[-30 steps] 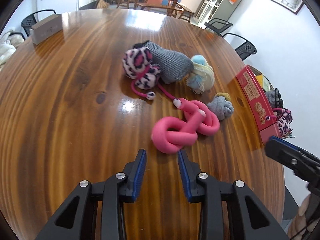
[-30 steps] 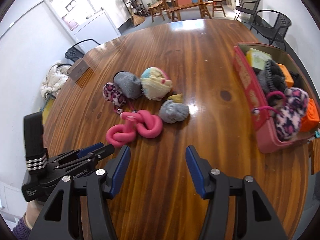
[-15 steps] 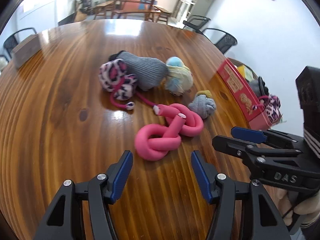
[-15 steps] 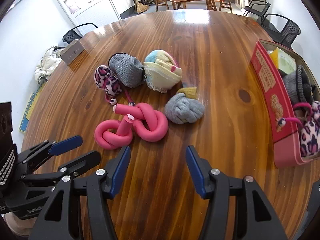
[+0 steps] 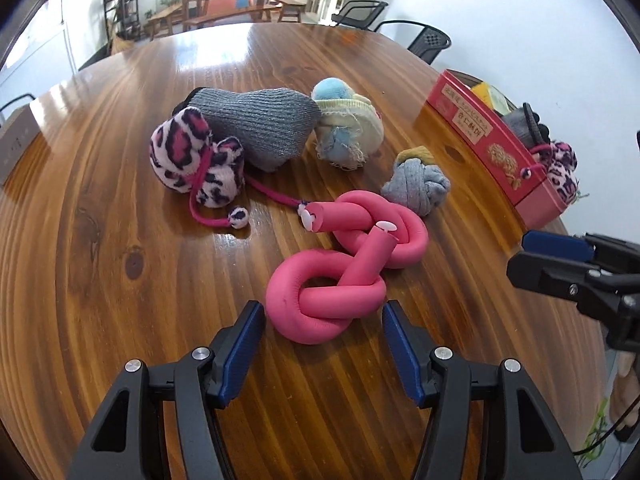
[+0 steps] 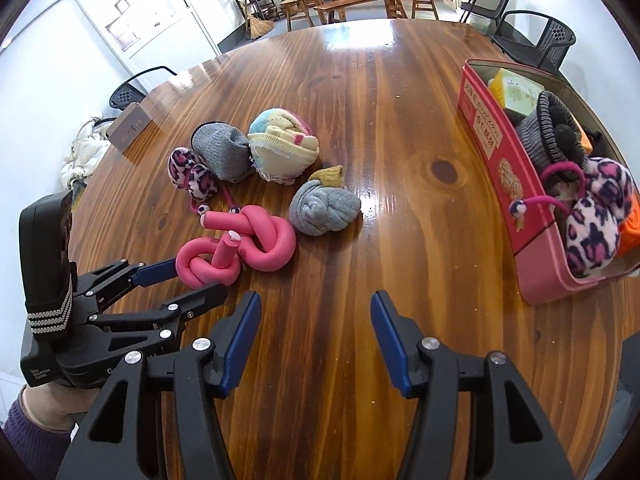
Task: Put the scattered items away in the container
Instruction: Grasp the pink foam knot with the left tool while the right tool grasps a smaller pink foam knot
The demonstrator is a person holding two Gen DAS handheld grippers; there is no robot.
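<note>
Left wrist view puts us right over the knotted pink foam roller [image 5: 344, 276], which lies on the wooden table [image 5: 120, 280] nearest to us among the loose items. Our left gripper [image 5: 323, 344] hangs low with its jaws spread wide, one blue pad on either side of the roller's near loop, nothing pinched yet. We judge that we are lining up the grasp; the next move calls for easing forward a little and pressing the jaws together on the loop, then carrying it to the red box [image 6: 516, 184] at the table's right edge. That box already holds a leopard-print pouch, a dark knit piece and some cartons.

Beyond the roller sit a grey sock ball [image 5: 416, 186], a pale sock bundle [image 5: 352, 132], a grey knit sock [image 5: 260, 124] and a leopard-print pouch [image 5: 196, 160]. Our right gripper [image 6: 316, 340] is also spread and empty, hovering over bare wood between the pile and the box, tilted down toward the table.
</note>
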